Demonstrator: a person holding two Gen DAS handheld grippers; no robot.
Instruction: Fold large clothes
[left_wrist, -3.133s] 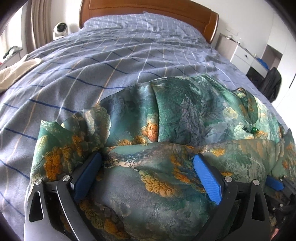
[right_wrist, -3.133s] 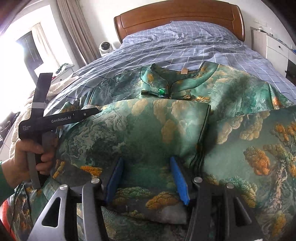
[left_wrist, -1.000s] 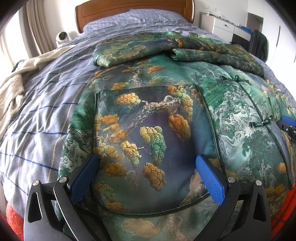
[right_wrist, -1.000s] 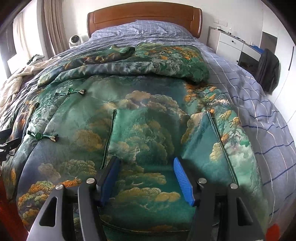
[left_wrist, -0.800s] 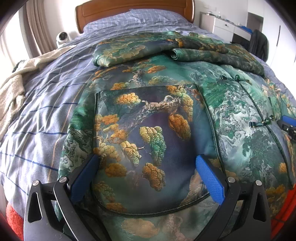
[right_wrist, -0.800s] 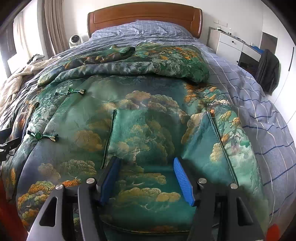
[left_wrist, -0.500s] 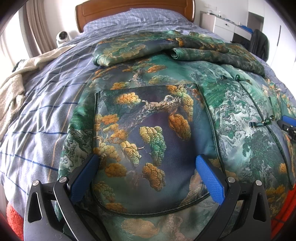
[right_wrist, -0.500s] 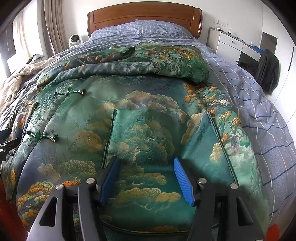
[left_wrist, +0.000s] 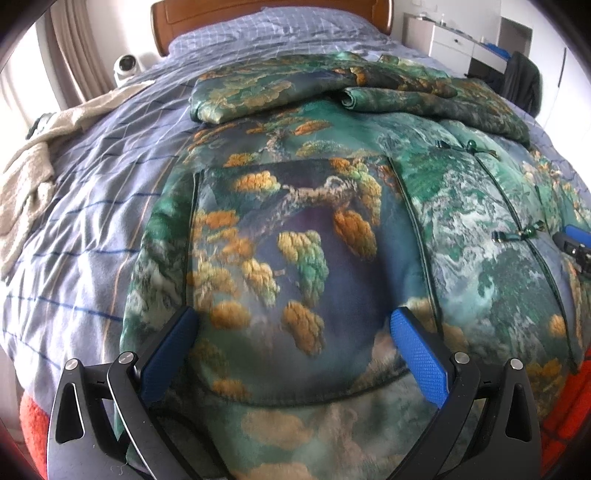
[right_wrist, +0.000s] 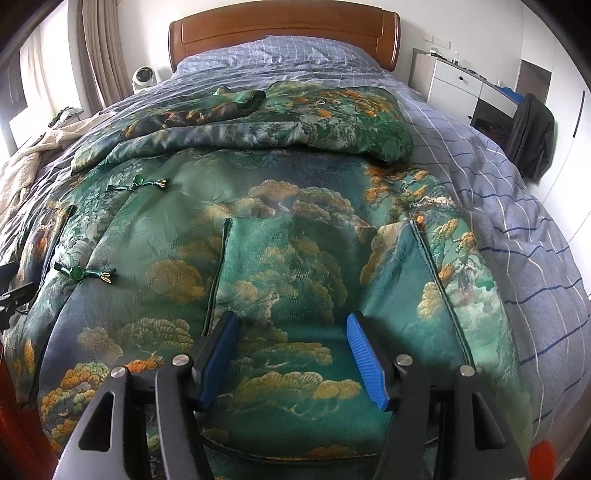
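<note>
Left gripper (left_wrist: 291, 325): jaws spread wide, nothing clamped, poised over a patch pocket (left_wrist: 295, 251). Green brocade jacket (right_wrist: 295, 229): laid flat on the checked bed (right_wrist: 517, 206), sleeves folded across the top. Right gripper (right_wrist: 291, 332): jaws parted, nothing gripped, poised over the hem.

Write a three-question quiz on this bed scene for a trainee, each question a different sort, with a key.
1. True or false: the left gripper is clamped on the green brocade jacket.
2. Multiple choice: the jacket's sleeves lie (A) spread out past both sides of the bed, (B) folded across the jacket's upper part, (C) hanging off the foot of the bed.
3. Fill in: the jacket lies on a blue checked ____.

Key:
1. False: its jaws stand open over the patch pocket. The right gripper is open over the other pocket too.
2. B
3. duvet
</note>
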